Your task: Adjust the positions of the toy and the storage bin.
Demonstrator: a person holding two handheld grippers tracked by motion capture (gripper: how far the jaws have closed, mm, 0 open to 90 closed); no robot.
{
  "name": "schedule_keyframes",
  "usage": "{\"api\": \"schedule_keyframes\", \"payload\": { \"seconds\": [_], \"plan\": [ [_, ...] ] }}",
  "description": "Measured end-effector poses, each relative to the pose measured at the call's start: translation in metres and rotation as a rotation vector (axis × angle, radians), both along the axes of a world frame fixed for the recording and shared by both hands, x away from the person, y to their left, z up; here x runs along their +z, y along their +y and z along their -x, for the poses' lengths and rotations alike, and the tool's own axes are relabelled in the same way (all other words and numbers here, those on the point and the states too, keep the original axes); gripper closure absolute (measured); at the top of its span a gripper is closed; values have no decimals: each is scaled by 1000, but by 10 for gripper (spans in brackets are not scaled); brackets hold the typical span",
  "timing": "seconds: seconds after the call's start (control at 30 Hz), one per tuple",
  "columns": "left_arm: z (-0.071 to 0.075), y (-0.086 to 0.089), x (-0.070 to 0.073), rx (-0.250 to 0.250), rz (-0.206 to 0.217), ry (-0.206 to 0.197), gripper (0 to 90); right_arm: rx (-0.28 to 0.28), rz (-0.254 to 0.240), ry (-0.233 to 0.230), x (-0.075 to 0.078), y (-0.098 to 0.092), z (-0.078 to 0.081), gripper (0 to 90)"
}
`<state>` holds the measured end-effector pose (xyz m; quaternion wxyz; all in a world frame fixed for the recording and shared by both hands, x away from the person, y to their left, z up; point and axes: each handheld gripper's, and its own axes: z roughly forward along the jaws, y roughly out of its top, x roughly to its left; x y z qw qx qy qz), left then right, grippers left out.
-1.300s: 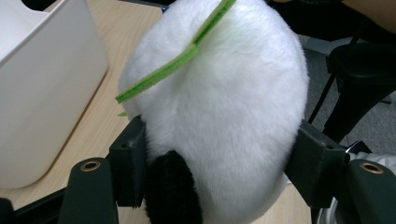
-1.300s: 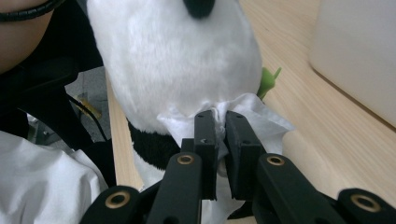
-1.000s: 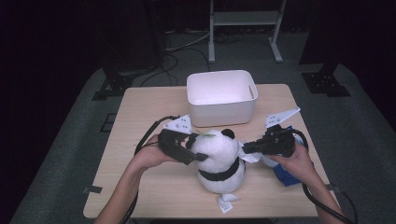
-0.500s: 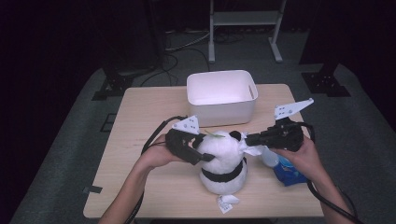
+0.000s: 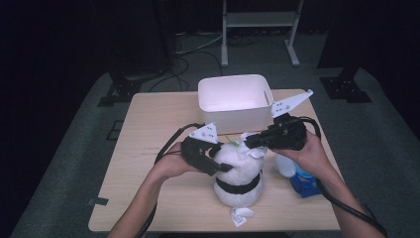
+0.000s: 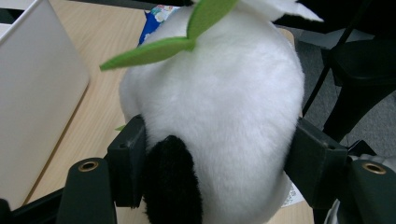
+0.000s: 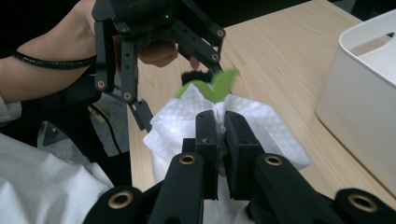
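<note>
A plush panda [image 5: 238, 171] is seen upright near the front middle of the wooden bench [image 5: 148, 129], just before a white plastic bin [image 5: 234, 99]. The left hand-held gripper [image 5: 220, 167] is spread wide around the toy's white head, its two jaws pressed into the fur on either side, a black ear being caught next to one jaw in the left gripper view. The right hand-held gripper [image 7: 221, 133] is pinched almost shut on a white paper tissue [image 7: 177, 123] lying over the top of the head, beside a green felt leaf [image 7: 217, 86].

The toy is judged light, soft and easily squashed, so a broad hold across the head or body would be suited; slipping is unlikely on the fur. The tissue is judged thin and easily torn, and is best taken by a fold. A blue packet [image 5: 303, 179] lies on the bench under the right forearm.
</note>
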<state>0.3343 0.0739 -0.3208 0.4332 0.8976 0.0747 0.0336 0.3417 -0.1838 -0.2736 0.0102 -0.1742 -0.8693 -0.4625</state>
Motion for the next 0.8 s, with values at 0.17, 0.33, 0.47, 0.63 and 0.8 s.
{"api": "schedule_keyframes", "payload": {
  "seconds": [0.17, 0.33, 0.47, 0.63, 0.8],
  "plan": [
    [1, -5, 1, -5, 0, -7, 306, 32, 59, -11, 8, 22, -2, 842],
    [1, -4, 0, -6, -1, -4, 304, 55, 127, -28, 10, 43, -4, 842],
    [0, -2, -1, -4, 6, 5, 293, 55, 153, -40, 8, 48, -5, 841],
    [0, -3, -3, 3, 31, 8, 237, 39, 157, -37, 6, 41, -5, 841],
    [-4, 2, -4, 15, 61, 45, 205, 14, 179, -50, 5, 32, -2, 840]
  ]
}}
